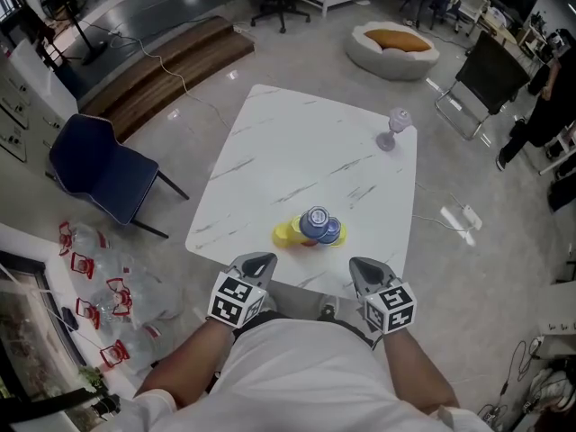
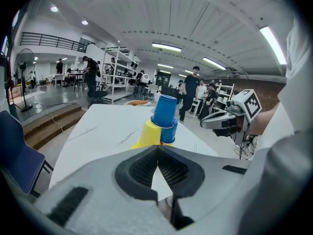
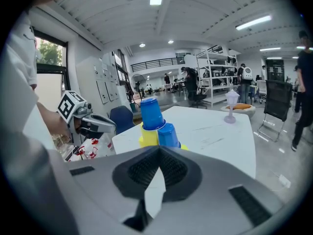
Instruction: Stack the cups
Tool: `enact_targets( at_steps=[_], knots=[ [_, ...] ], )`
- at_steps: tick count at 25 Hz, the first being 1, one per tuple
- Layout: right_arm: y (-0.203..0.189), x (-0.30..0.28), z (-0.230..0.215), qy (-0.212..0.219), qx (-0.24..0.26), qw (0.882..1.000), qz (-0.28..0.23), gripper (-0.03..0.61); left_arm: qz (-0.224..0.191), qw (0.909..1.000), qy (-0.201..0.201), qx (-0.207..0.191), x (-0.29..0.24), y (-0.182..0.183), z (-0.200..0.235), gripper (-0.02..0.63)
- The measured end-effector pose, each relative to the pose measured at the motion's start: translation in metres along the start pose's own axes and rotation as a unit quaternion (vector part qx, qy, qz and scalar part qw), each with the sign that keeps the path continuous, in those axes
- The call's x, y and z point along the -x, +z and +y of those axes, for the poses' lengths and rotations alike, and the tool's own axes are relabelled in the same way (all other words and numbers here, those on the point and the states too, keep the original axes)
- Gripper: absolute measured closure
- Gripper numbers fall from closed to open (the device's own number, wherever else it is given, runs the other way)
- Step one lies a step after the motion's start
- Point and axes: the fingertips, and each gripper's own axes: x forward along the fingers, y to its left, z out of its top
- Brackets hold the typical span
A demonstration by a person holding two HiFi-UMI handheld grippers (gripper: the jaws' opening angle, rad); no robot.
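Cups [image 1: 312,227] are sitting bunched up near my edge of the white table [image 1: 288,142], with a blue cup [image 2: 164,110] perching upside down on a yellow cup [image 2: 148,133] and another blue. My left gripper [image 1: 256,265] and right gripper [image 1: 364,270] are both clamped shut on nothing. I'm holding them low by my waist, angling down toward the pile without touching it.

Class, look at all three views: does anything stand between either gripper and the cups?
Nothing visible does. Only bare table lies between the cups and the shut left gripper or right gripper.
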Motion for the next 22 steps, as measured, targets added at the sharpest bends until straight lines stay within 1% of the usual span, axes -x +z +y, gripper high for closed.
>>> enact_targets(
  at_steps=[4,9,22],
  knots=[
    [0.0002,-0.0018,0.003,0.005,0.007,1.0,0.003,0.574,0.002,1.0,0.0,-0.009,0.0009,0.003,0.0009,0.608],
    [-0.0018,-0.0042,0.0005,0.005,0.005,1.0,0.004,0.574,-0.004,1.0,0.003,0.004,0.0012,0.0083,0.0072,0.607],
    [-0.0009,-0.0033,-0.0035,0.003,0.005,1.0,0.008,0.574,0.004,1.0,0.005,-0.004,0.0026,0.0066,0.0077,0.607]
  ],
)
